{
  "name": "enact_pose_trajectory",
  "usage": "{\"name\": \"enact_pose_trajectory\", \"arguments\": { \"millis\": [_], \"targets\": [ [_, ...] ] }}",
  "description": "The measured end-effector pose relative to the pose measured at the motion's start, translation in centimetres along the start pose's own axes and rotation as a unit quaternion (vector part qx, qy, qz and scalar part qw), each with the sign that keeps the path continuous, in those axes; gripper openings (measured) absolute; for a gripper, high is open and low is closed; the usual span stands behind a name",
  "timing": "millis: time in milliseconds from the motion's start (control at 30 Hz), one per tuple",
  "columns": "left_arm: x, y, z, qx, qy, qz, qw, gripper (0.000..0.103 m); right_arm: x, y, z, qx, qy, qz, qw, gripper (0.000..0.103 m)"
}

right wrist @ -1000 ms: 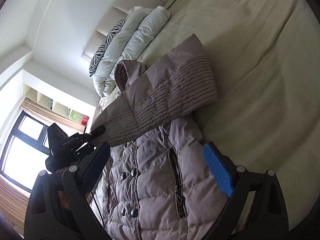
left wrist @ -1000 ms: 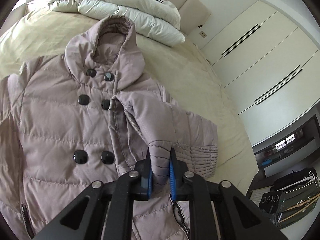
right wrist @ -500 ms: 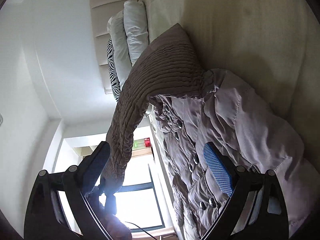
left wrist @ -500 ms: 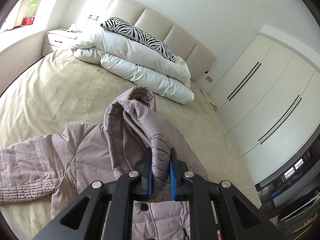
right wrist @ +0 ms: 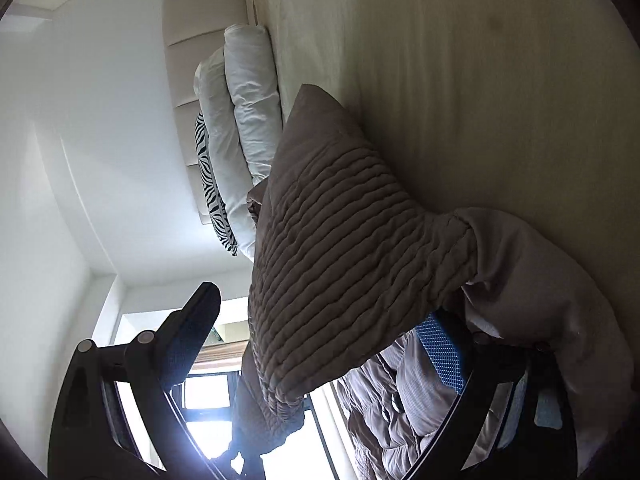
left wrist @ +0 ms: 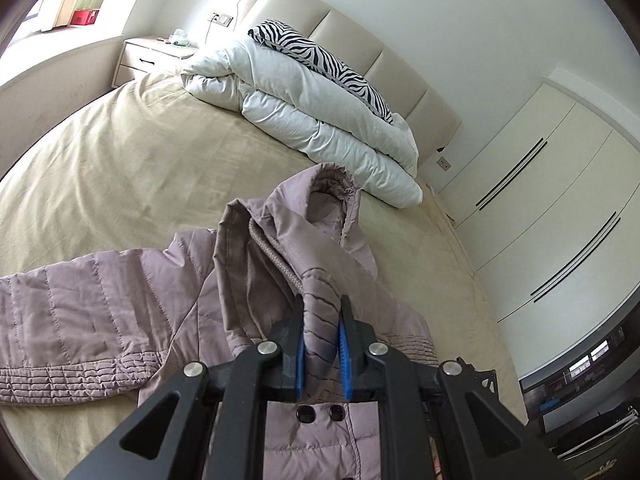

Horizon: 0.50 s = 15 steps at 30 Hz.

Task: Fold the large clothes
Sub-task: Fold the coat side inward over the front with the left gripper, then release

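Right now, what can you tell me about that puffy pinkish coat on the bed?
The coat is a dusty mauve, quilted and padded, with a smooth, slightly shiny shell. It has a hood, dark round buttons down the front and cuffs stitched in tight ridges. It lies on the beige bed, one sleeve spread flat to the left. The other sleeve is pinched at its cuff in the left tool and lifted over the body. The right tool stands open, the ridged cuff hanging between its fingers.

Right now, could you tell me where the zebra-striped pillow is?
In the left wrist view, the zebra-striped pillow lies at the head of the bed, atop the folded white duvet and against the beige headboard, beyond the jacket.
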State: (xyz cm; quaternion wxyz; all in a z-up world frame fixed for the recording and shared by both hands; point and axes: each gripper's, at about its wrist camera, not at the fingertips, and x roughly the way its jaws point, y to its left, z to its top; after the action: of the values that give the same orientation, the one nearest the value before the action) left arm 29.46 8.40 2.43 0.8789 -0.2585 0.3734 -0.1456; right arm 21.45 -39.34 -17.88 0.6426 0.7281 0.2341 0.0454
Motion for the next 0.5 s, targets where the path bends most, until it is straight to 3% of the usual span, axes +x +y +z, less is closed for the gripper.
{"name": "enact_pose_trajectory", "arguments": {
  "millis": [167, 333, 400, 500],
  "targets": [
    [3.0, 1.9, -1.5, -0.013, 0.026, 0.011, 0.9995, 0.015, -1.9, 1.9, 2.5, -0.027, -0.046, -0.006, 0.999, 0.095],
    [7.6, 4.3, -3.8, -0.022, 0.057, 0.05, 0.9969, 0.015, -2.6, 0.7, 3.3, -0.044, -0.09, -0.037, 0.994, 0.092],
    [9.1, 5.7, -4.6, -0.027, 0.07, 0.065, 0.995, 0.015, -2.3, 0.7, 4.5, -0.04, -0.075, -0.032, 0.996, 0.087],
    [10.3, 7.5, -5.6, -0.039, 0.085, 0.078, 0.9925, 0.015, -2.8, 2.5, 4.9, -0.074, -0.07, -0.045, 0.994, 0.087]
  ]
}}
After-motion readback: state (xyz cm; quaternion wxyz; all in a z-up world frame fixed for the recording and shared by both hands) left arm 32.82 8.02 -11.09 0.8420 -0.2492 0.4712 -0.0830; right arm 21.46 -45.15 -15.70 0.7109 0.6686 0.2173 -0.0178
